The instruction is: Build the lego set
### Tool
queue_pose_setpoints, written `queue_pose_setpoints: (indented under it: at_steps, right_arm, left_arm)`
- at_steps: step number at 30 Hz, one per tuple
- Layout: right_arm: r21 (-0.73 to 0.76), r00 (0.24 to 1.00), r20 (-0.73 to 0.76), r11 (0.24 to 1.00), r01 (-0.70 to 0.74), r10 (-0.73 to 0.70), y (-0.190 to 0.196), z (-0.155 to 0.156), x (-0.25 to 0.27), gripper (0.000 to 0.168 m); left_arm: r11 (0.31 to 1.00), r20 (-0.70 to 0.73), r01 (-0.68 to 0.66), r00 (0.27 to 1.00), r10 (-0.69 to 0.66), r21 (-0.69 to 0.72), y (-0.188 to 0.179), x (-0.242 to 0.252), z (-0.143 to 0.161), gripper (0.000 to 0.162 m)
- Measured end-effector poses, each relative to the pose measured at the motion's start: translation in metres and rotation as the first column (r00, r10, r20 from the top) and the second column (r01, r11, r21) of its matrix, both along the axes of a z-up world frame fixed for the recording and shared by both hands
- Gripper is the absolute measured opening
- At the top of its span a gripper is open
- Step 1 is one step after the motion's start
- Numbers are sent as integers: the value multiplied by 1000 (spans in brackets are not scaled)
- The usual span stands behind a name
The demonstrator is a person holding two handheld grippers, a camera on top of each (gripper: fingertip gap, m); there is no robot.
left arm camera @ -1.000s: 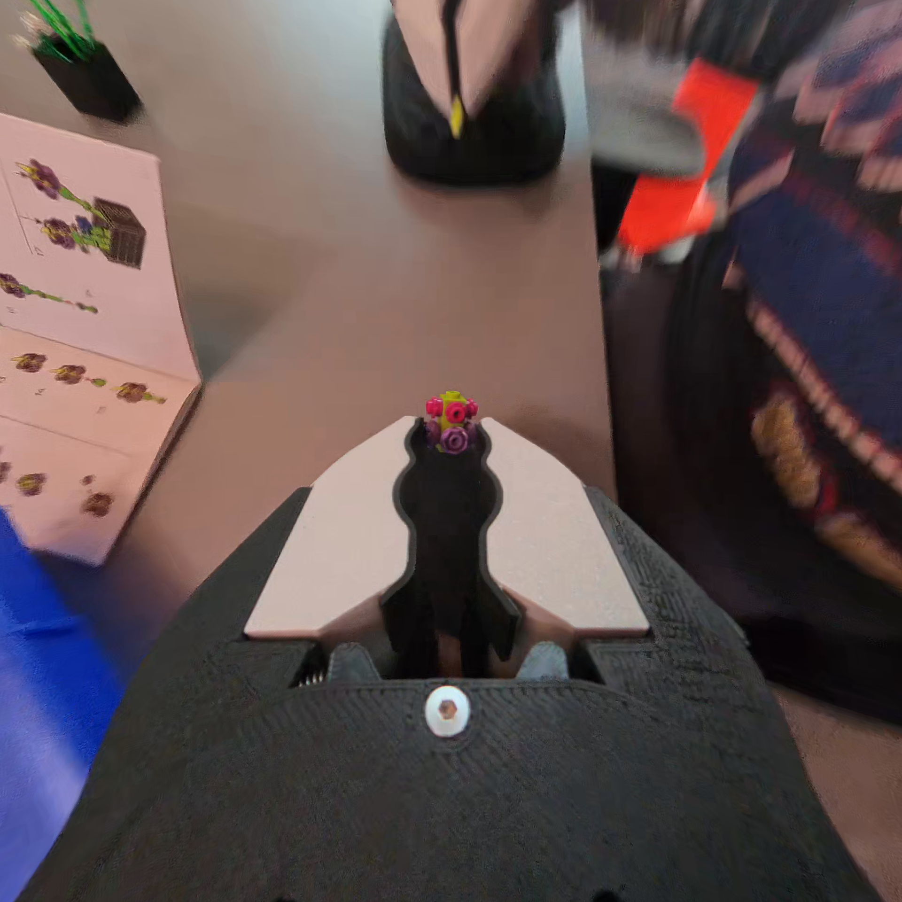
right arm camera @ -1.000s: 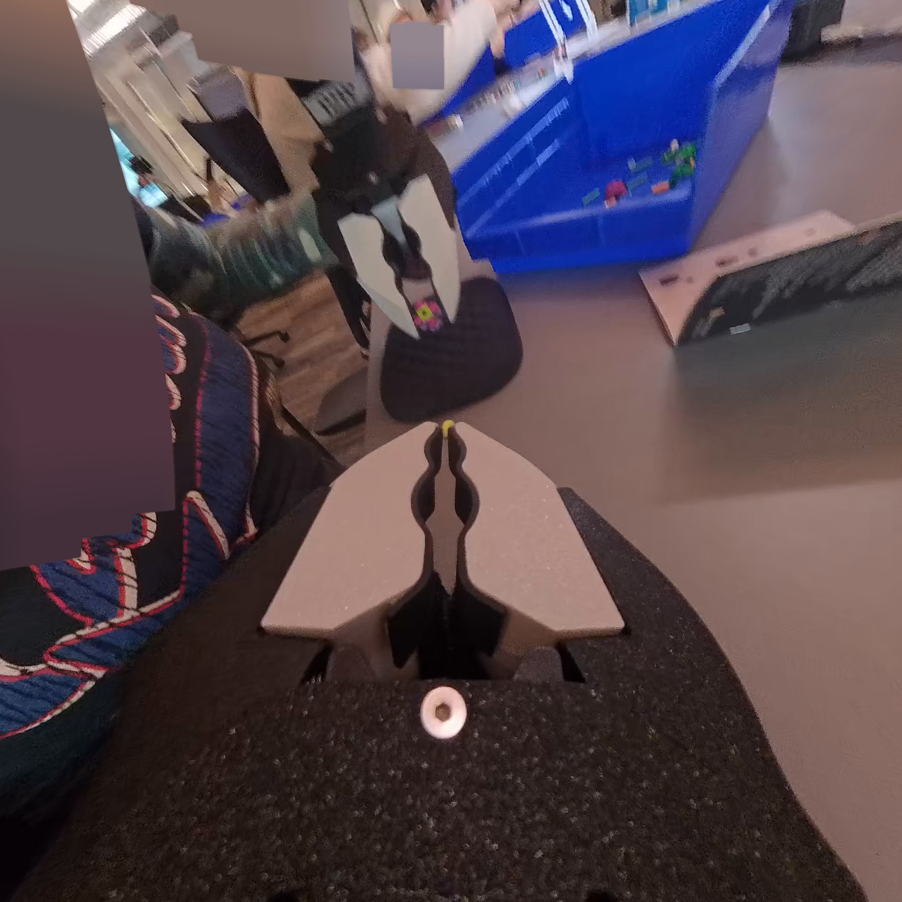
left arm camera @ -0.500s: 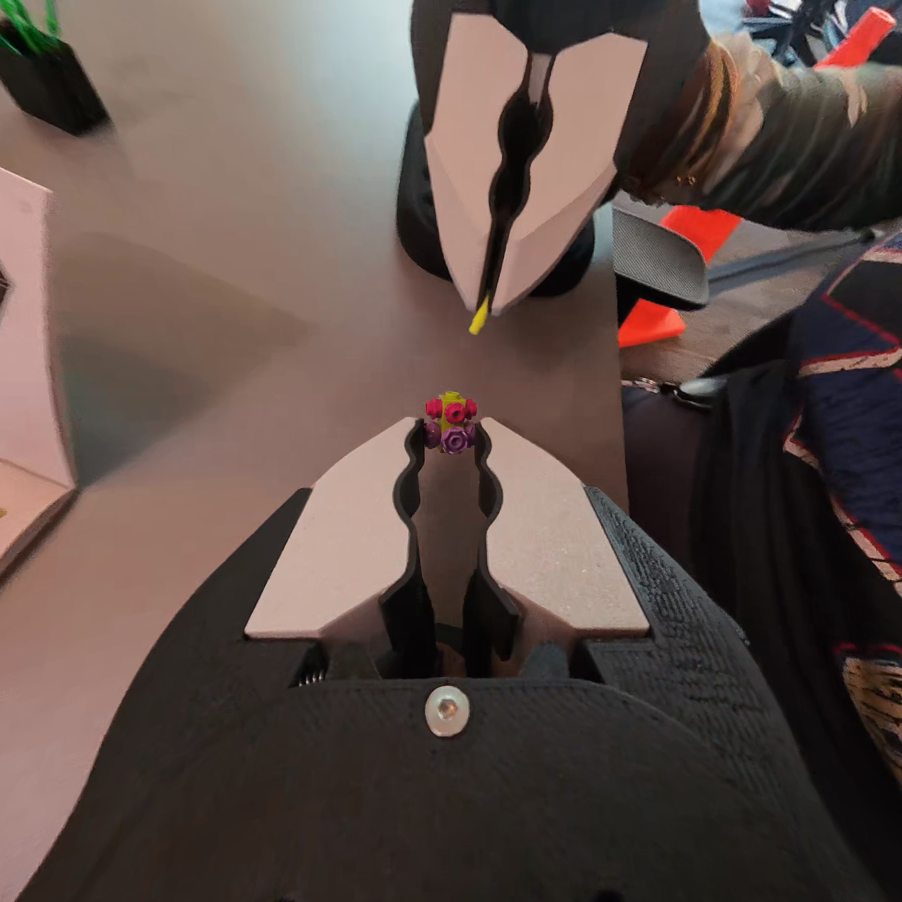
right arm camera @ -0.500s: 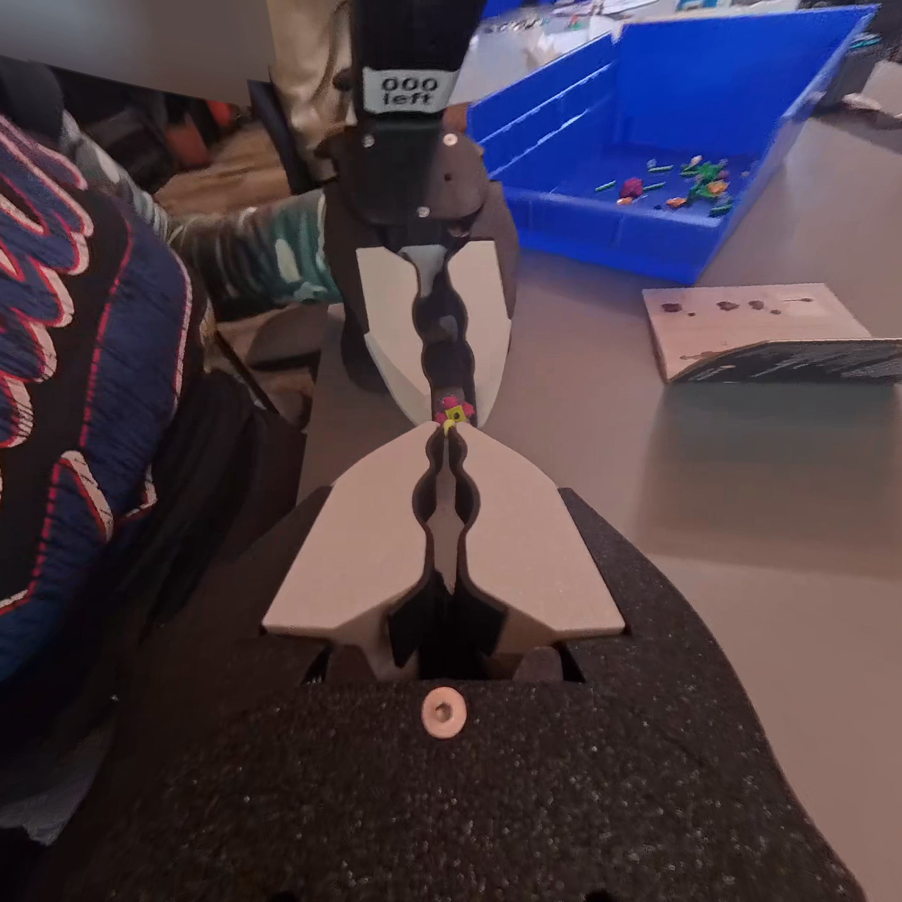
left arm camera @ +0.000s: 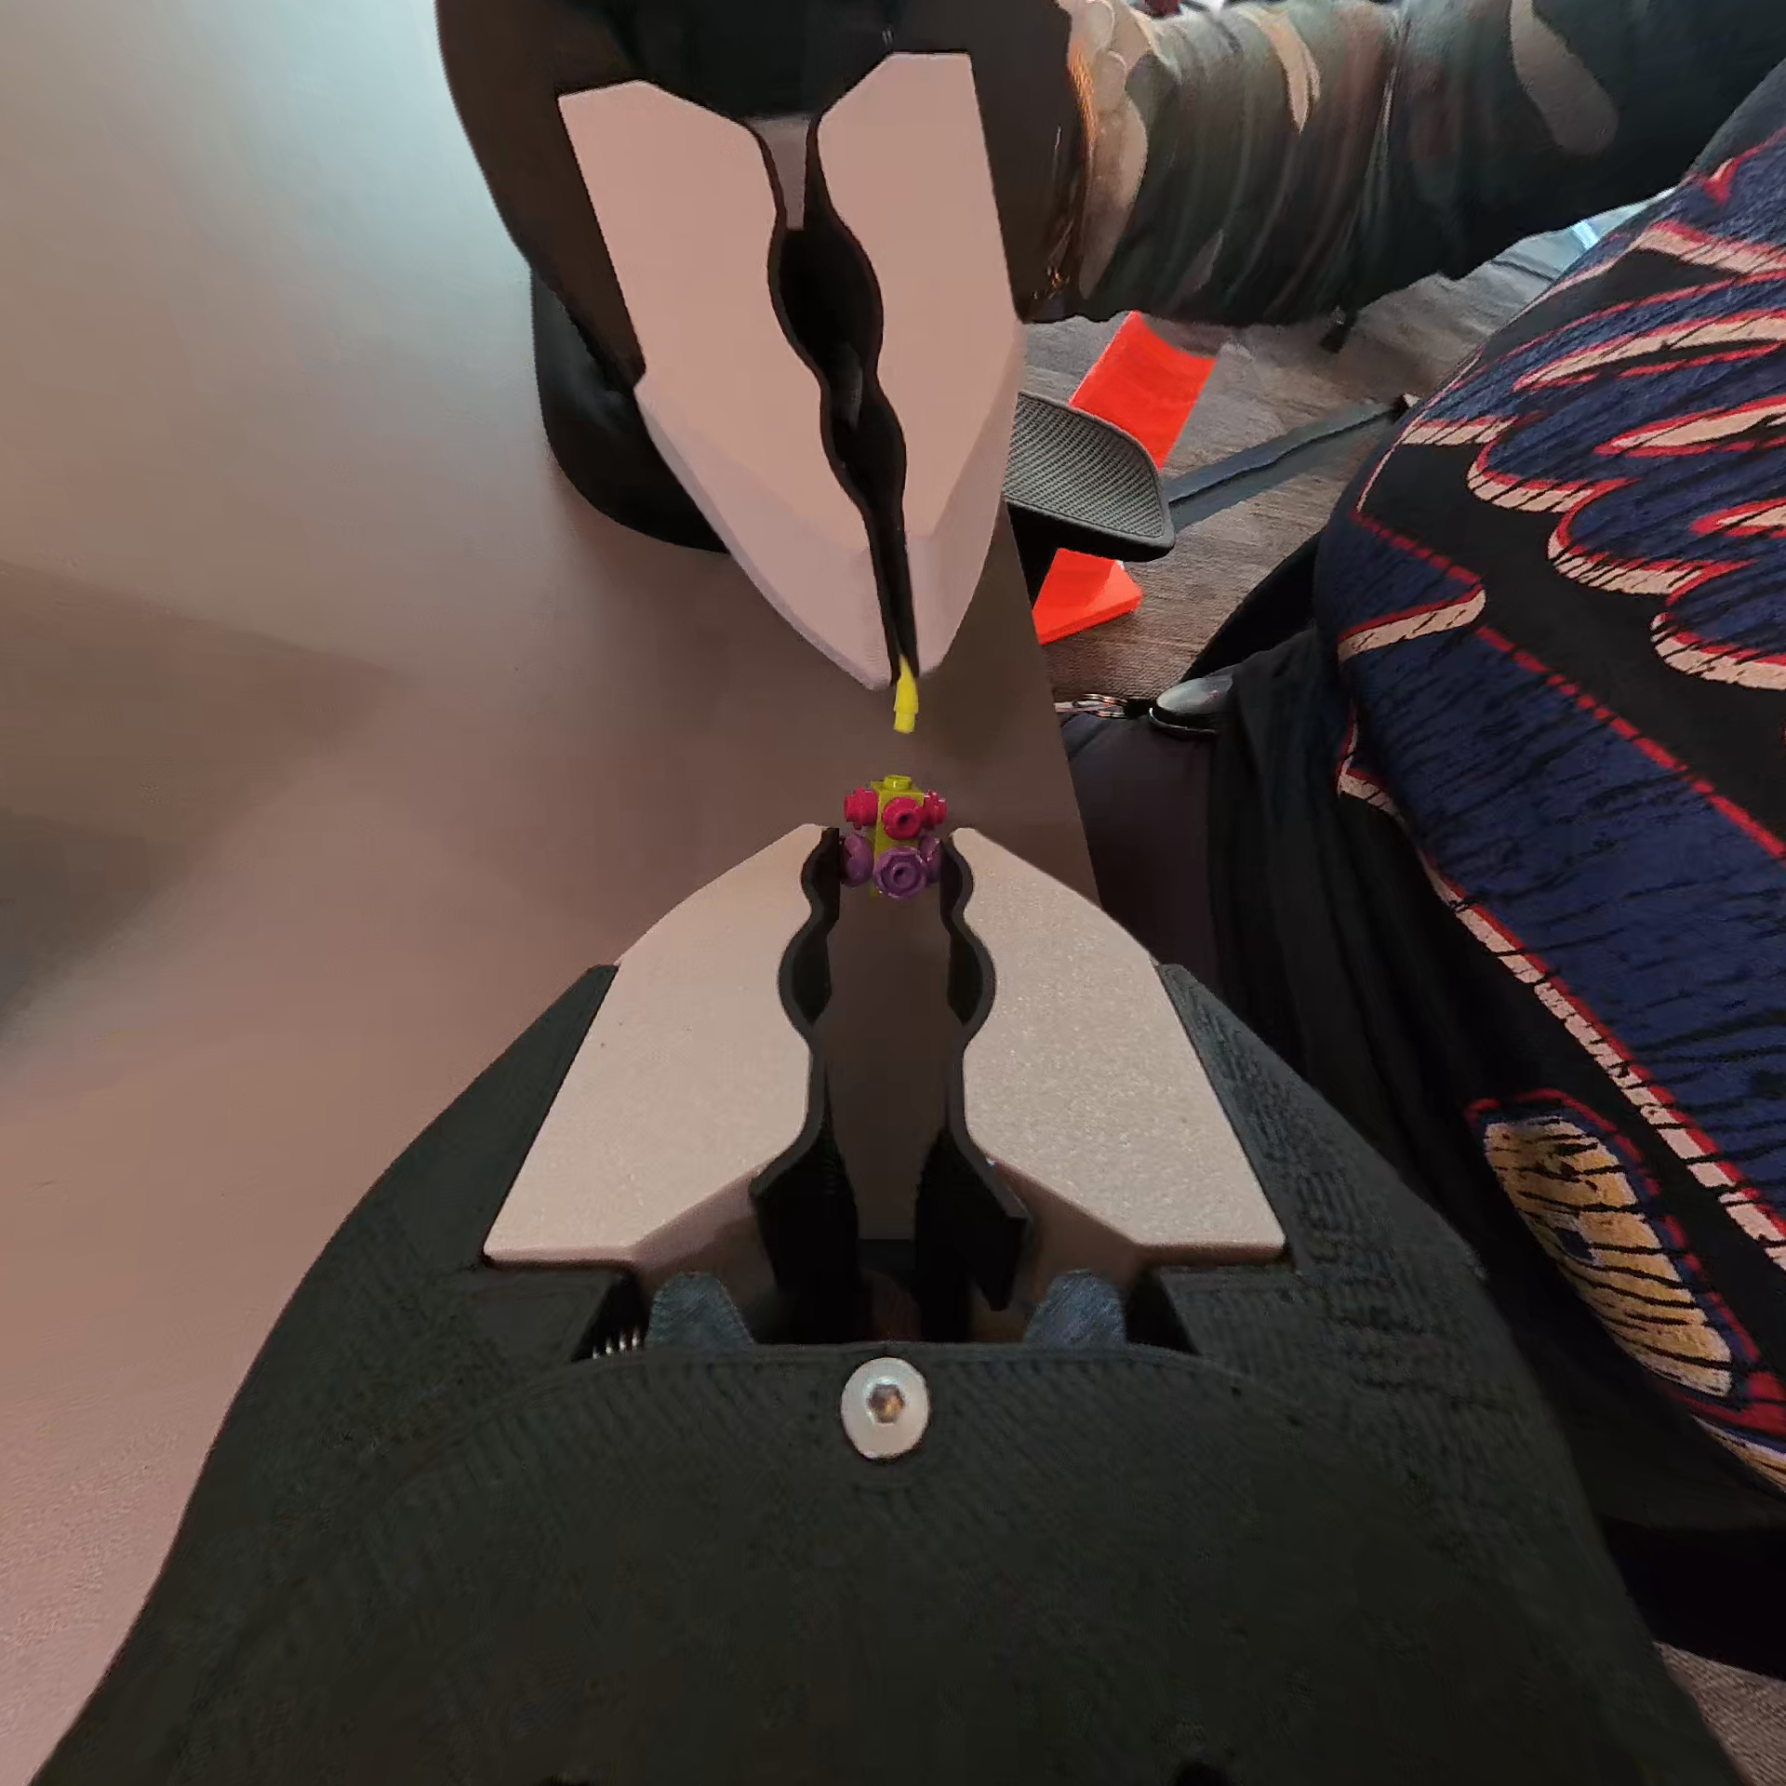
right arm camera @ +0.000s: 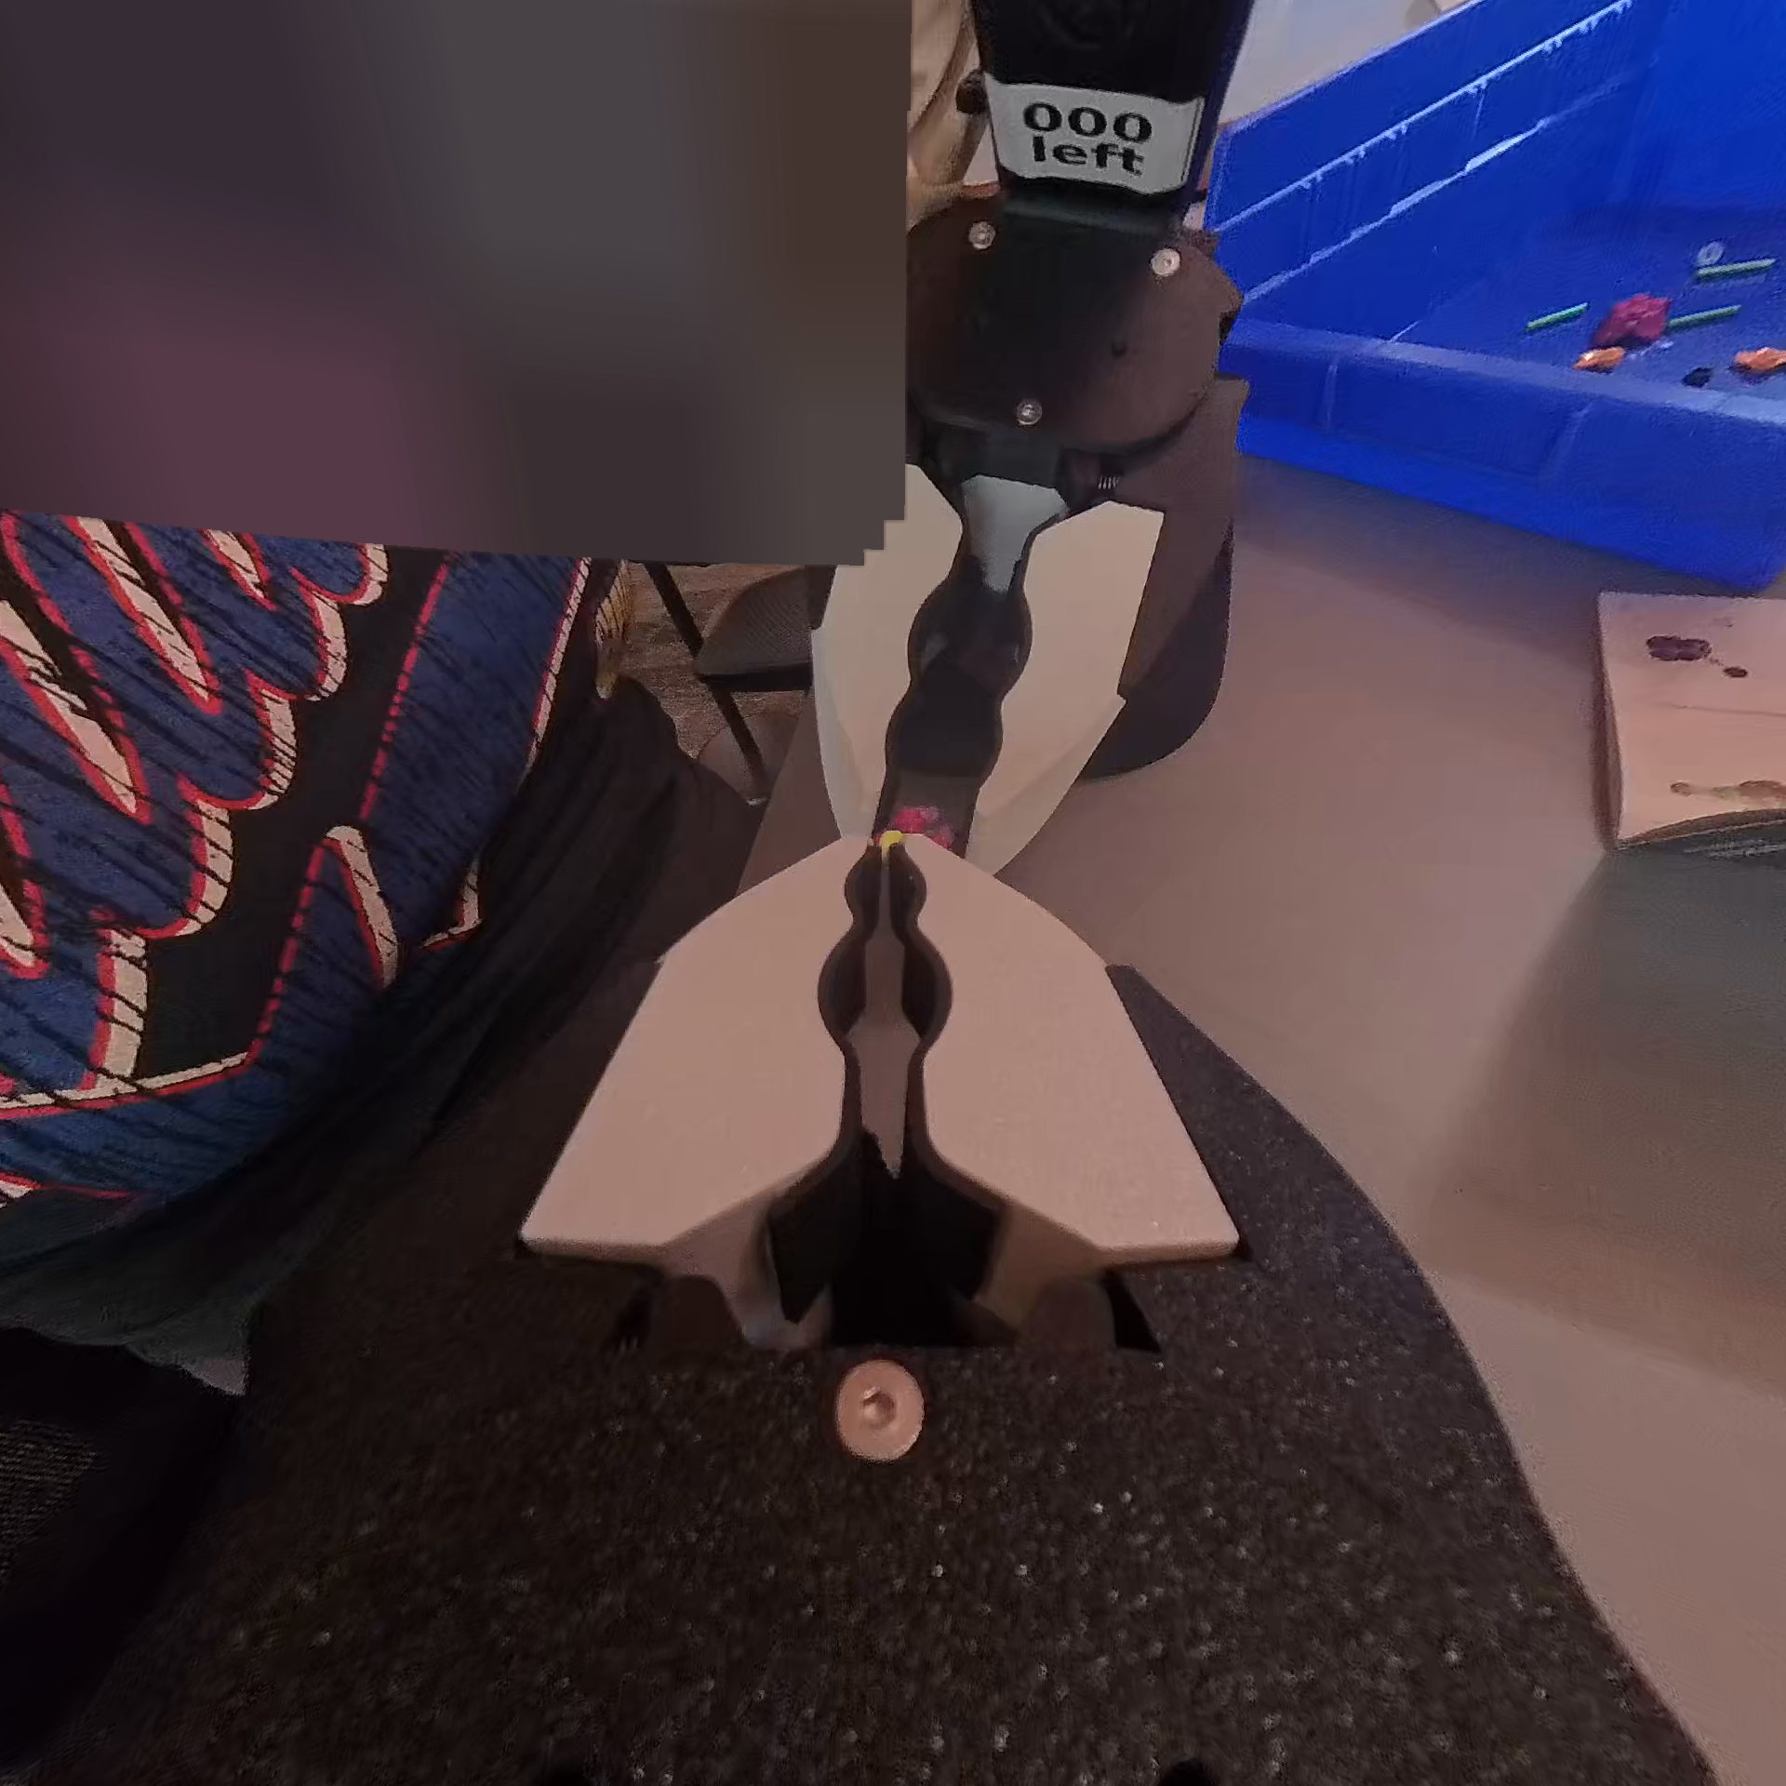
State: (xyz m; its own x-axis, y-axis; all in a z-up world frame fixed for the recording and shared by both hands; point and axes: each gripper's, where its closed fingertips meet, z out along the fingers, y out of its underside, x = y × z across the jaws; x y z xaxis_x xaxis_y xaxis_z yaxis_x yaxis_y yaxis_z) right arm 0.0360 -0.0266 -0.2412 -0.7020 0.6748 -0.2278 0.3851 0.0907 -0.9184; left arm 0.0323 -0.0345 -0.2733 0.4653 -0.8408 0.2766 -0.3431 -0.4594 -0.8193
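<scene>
In the left wrist view, the left gripper (left arm camera: pixel 891 850) has its fingers closed on a small flower cluster (left arm camera: pixel 891 839), a lime-green core studded with magenta and purple round pieces, pinched at the very fingertips above the brown table (left arm camera: pixel 290 773). Facing it from the far side, the right gripper (left arm camera: pixel 899 667) is clamped tight on a thin yellow stem piece (left arm camera: pixel 905 705) that pokes out of its tips and points toward the cluster, just short of touching it. Beyond the table edge are an orange cone (left arm camera: pixel 1111 483) on the floor and a person's patterned blue, red and black garment (left arm camera: pixel 1546 676). In the right wrist view, the same stem piece shows only as a yellow tip (right arm camera: pixel 889 843) between the closed fingers, with the cluster (right arm camera: pixel 920 820) right beyond it in the other gripper's tips; whether they touch cannot be told here. At the upper right a blue bin (right arm camera: pixel 1450 406) sits on the table, holding loose pieces: thin green rods (right arm camera: pixel 1556 317), a dark red flower shape (right arm camera: pixel 1633 317) and small orange bits (right arm camera: pixel 1599 360). Just beside the bin lies an instruction booklet (right arm camera: pixel 1682 715).
</scene>
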Motion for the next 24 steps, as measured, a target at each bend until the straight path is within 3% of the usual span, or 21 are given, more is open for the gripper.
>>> queue_pose_setpoints:
  at_steps: [9,24]
  right_arm:
    - [-5,999,42,1000,-5,5,-1,-6,-1,2]
    - [-201,988,139,975,92,-65,11,2,-11,2]
  left_arm:
    - [999,5,-12,1000,12,32,0,-2,2,20]
    - [971,-32,-156,986,164,181,14,-12,8,19]
